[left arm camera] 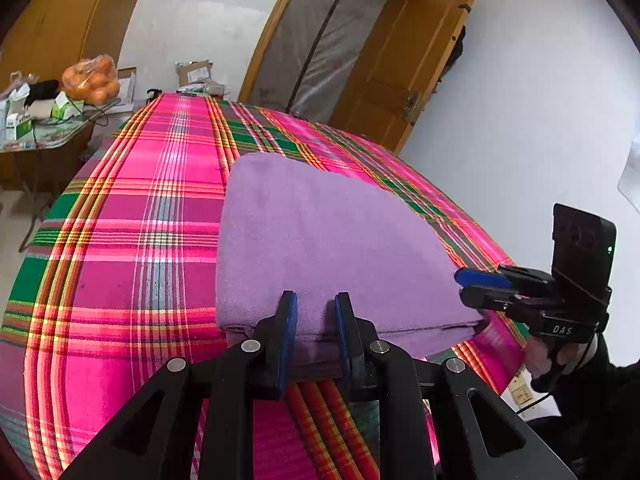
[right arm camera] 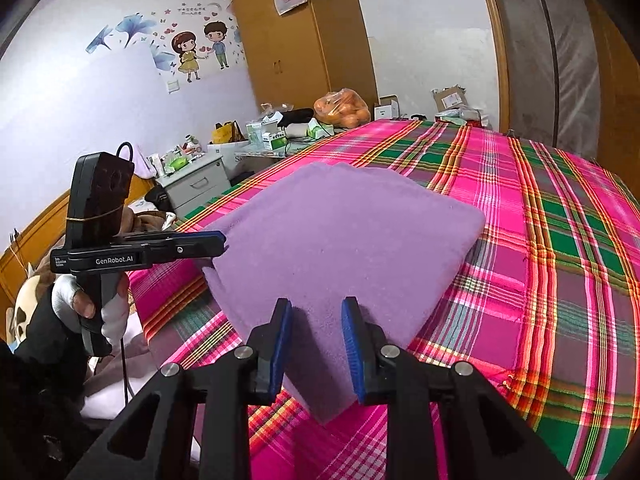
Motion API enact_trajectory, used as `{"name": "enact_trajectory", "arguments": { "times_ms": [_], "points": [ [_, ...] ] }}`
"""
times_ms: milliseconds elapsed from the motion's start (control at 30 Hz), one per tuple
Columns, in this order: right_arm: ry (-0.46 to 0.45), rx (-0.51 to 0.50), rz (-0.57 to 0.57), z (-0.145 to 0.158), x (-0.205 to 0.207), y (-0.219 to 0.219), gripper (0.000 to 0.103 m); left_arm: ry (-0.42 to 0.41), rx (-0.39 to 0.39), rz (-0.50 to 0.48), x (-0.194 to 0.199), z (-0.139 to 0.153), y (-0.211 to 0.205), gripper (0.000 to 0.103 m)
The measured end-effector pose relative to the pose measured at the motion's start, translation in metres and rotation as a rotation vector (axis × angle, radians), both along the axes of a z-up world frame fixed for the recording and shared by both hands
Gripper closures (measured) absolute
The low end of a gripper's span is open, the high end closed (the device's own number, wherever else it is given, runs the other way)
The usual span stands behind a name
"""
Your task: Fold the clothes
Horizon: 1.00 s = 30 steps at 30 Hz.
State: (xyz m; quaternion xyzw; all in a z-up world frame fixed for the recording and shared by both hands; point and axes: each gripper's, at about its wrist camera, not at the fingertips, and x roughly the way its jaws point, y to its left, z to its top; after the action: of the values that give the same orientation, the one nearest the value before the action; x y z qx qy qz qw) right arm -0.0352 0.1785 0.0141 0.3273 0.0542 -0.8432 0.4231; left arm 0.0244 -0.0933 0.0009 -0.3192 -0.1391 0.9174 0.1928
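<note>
A folded purple towel (left arm camera: 320, 240) is laid on a bed covered with a pink, green and orange plaid sheet (left arm camera: 132, 248). The towel is stacked in several layers; the layered edges are seen at its near side in the left wrist view.

Left tool (left arm camera: 316, 336): in its own view the blue pads are seen on either side of the near edge of the towel, with fabric between them. Whether the pads press on the fabric cannot be told from this view. In the right wrist view the same tool (right arm camera: 224, 242) is seen side-on at the towel's left corner, with its two fingers close together and their tips at the fabric edge; a gloved hand (right arm camera: 90, 304) is seen on its handle.

Right tool (right arm camera: 316, 344): the pads are set apart, with the towel's near corner lying between them; a gap is visible on each side, so no pinch is confirmed. In the left wrist view this tool (left arm camera: 460, 284) is seen side-on, its fingertips at the towel's right corner just above the fabric.

Shown only in the right wrist view: cartoon wall stickers (right arm camera: 200, 52), a wooden wardrobe (right arm camera: 300, 32) and a grey drawer cabinet (right arm camera: 200, 184). Shown only in the left wrist view: an open wooden door (left arm camera: 404, 72). A bag of oranges (left arm camera: 92, 80) on a cluttered counter (left arm camera: 52, 140) is shown in both views.
</note>
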Motion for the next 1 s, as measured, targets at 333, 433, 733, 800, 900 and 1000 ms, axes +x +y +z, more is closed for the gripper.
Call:
{"name": "enact_trajectory", "arguments": {
  "times_ms": [333,433,733,800,900,1000],
  "points": [
    [-0.074,-0.057,-0.132,0.006,-0.015,0.027,0.076,-0.045,-0.008,0.166,-0.013,0.019,-0.006,0.083],
    [-0.112,-0.088,-0.180,0.005,-0.021,0.039,0.075,-0.066,-0.033,0.209,-0.018,0.019,-0.007,0.083],
    [-0.150,-0.110,-0.209,0.005,-0.026,0.046,0.062,-0.077,-0.047,0.236,-0.025,0.015,-0.014,0.079],
    [-0.162,-0.113,-0.218,0.004,-0.028,0.045,0.060,-0.083,-0.047,0.243,-0.023,0.015,-0.015,0.075],
    [-0.174,-0.117,-0.224,0.002,-0.032,0.047,0.060,-0.093,-0.041,0.244,-0.025,0.012,-0.019,0.075],
    [-0.188,-0.117,-0.228,0.001,-0.035,0.048,0.058,-0.107,-0.025,0.224,-0.027,0.009,-0.021,0.071]
  ]
}}
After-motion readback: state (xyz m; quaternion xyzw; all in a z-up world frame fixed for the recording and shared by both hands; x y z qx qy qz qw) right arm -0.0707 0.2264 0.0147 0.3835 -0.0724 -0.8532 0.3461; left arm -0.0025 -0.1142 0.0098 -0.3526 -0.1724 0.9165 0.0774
